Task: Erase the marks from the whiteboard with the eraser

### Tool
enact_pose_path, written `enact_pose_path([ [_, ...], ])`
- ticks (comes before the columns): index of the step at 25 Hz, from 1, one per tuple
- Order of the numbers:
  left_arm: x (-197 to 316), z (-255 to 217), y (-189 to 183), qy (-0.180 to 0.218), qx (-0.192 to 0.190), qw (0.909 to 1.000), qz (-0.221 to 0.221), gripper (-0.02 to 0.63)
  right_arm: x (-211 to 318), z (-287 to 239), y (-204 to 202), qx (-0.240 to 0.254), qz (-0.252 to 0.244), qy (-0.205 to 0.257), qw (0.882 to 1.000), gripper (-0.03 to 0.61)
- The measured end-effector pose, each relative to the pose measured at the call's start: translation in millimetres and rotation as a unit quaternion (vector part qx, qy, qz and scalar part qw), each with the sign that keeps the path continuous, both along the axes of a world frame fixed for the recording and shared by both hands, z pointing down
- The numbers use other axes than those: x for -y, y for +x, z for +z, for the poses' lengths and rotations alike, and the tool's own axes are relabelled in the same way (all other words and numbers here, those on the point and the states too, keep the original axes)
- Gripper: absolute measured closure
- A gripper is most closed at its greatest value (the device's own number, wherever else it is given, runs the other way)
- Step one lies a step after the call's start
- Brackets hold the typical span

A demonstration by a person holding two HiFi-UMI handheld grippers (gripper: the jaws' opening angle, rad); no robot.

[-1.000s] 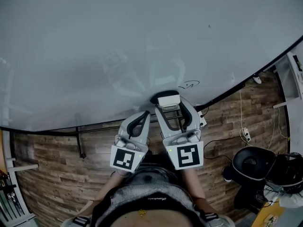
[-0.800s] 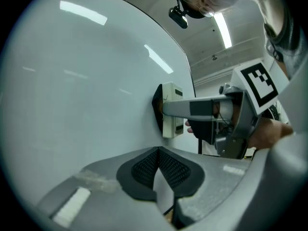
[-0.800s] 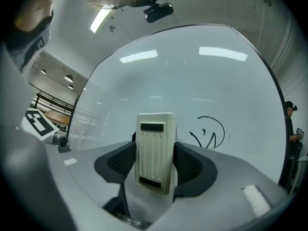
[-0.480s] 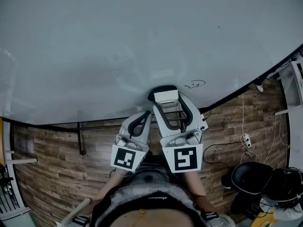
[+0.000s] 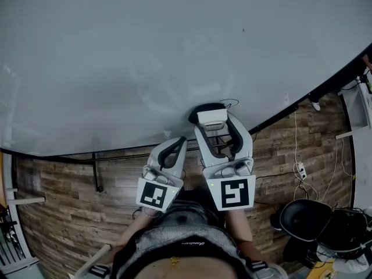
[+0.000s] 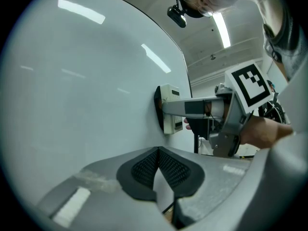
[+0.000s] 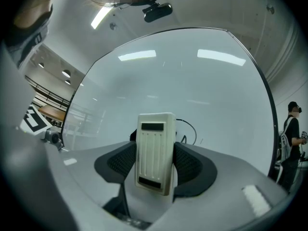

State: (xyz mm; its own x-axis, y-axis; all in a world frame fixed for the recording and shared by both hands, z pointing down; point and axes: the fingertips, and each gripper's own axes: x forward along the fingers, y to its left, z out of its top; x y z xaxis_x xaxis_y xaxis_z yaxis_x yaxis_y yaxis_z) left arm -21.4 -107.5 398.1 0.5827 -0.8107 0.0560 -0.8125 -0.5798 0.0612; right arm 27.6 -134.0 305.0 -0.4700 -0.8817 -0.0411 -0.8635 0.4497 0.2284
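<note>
clamps the eraser (image 7: 155, 150) in the right gripper (image 5: 213, 127), pad flat on the whiteboard (image 5: 145, 51) to wipe the mark (image 5: 230, 103) just right; left gripper (image 6: 159, 170) closed empty, nearer, out of the way.

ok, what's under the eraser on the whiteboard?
The eraser, clamped in the right hand-held gripper, presses flat against the whiteboard. A black pen loop pokes out past its right edge; any ink beneath it is covered.
</note>
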Motion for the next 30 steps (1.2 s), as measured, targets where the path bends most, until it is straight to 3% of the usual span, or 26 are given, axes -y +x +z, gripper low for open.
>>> enact_pose_path([
  [9,10.0,-5.6,53.3,-0.007,-0.001,0.9997,0.021,0.611,15.9,-1.8,91.1,0.004,0.060,-0.019,0.998,0.327],
  [21,2.7,2.8,53.6,-0.017,-0.005,0.9992,0.037,0.611,18.4,0.7,103.2,0.013,0.102,-0.020,0.994,0.328],
  [30,0.2,2.0,45.3,-0.014,0.000,0.9996,0.026,0.611,13.9,-4.2,76.6,0.005,0.087,-0.011,0.996,0.328],
])
